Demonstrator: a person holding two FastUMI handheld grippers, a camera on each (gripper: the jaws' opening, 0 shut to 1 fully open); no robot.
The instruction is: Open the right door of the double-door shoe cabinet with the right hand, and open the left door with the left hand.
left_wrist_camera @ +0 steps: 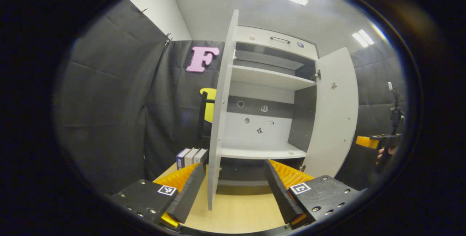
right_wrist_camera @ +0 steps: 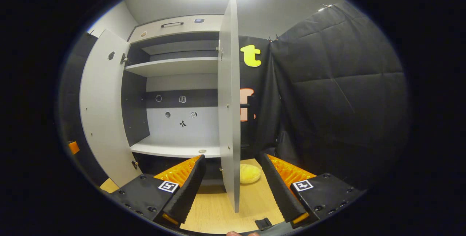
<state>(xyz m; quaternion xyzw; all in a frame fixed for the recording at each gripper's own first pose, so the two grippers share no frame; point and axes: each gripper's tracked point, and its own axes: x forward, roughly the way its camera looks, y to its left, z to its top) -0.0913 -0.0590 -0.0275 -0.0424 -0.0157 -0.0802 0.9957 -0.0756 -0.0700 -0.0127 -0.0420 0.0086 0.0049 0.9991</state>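
The shoe cabinet (left_wrist_camera: pixel 265 83) stands tall in the middle of the left gripper view, its long axis vertical and its open front turned toward the camera, with pale shelves bare inside. Its left door (left_wrist_camera: pixel 222 112) swings out edge-on toward the lens at centre frame; its right door (left_wrist_camera: pixel 333 115) hangs open at right of centre, showing its inner face. In the right gripper view the right door (right_wrist_camera: pixel 230 108) stands edge-on at centre and the left door (right_wrist_camera: pixel 103 108) is open at left. The left gripper (left_wrist_camera: pixel 233 188) at bottom centre is spread wide, the door's lower edge between its fingers, untouched. The right gripper (right_wrist_camera: pixel 231 187) is equally wide, straddling its door's edge, gripping nothing. A yellow round object (right_wrist_camera: pixel 249 173) lies on the wooden surface (right_wrist_camera: pixel 218 210).
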